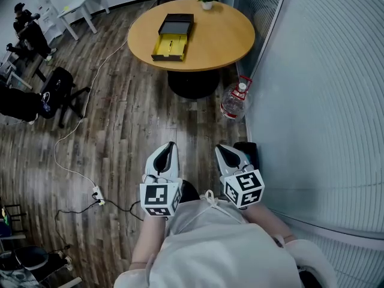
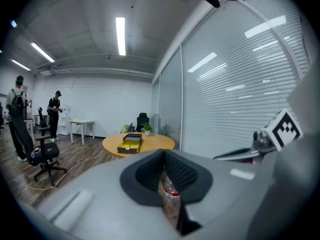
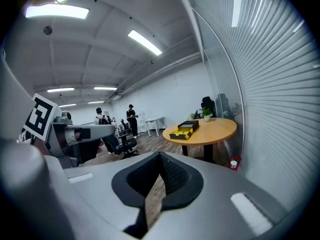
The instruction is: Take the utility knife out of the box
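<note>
- Head view: left tool and right tool wait near the body, well apart from the open box on the surface
- Left gripper view: jaws closed, empty, as nothing is reachable
- Right gripper view: closed, empty too; knife presumably inside box

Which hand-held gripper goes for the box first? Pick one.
Left, probably. The left hand-held gripper lines up with the box on the table's left half; the right hand-held gripper sits further aside. Both are shut, empty and far off.
</note>
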Demonstrator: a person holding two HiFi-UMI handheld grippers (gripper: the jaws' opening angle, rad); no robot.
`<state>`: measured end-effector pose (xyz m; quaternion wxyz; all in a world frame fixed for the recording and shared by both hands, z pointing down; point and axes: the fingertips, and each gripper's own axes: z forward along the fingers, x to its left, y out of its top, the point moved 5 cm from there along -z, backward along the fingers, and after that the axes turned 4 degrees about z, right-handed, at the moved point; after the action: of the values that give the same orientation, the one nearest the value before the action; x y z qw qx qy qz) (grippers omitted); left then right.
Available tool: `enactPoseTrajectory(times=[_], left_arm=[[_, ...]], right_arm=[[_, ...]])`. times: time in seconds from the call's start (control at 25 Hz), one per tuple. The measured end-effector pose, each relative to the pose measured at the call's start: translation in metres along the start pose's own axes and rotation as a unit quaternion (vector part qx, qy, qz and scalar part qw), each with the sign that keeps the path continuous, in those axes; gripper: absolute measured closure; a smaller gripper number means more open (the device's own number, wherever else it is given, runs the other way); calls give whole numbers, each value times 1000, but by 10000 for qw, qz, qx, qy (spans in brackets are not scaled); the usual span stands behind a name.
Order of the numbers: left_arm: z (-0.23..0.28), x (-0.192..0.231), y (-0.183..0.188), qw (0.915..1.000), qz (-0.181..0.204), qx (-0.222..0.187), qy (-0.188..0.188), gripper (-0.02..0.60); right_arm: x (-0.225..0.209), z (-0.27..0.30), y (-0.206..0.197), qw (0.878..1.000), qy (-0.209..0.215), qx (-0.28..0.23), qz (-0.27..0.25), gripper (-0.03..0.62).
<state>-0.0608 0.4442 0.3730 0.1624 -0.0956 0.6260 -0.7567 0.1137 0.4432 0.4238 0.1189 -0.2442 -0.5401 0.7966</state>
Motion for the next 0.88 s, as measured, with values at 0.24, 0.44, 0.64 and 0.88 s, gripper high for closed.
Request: enactPoseTrajectory(times=[0.24,0.44,0.64,0.88], left_arm=[[40,26,-13,9998,-115,179,-2,575],[97,65,-8,9996,-170,157,-168,575],[164,118,9,9988,-251,68,-425,575],[259,195,34,9967,-247,17,-773,575]], right_arm=[[-20,39,2,9998,-76,135,90,595],[-43,92,27,9993,-345,66,135,595],[-56,156,59,9980,-590,84,185,595],[-71,252,106,9953,-926,63,273,595]])
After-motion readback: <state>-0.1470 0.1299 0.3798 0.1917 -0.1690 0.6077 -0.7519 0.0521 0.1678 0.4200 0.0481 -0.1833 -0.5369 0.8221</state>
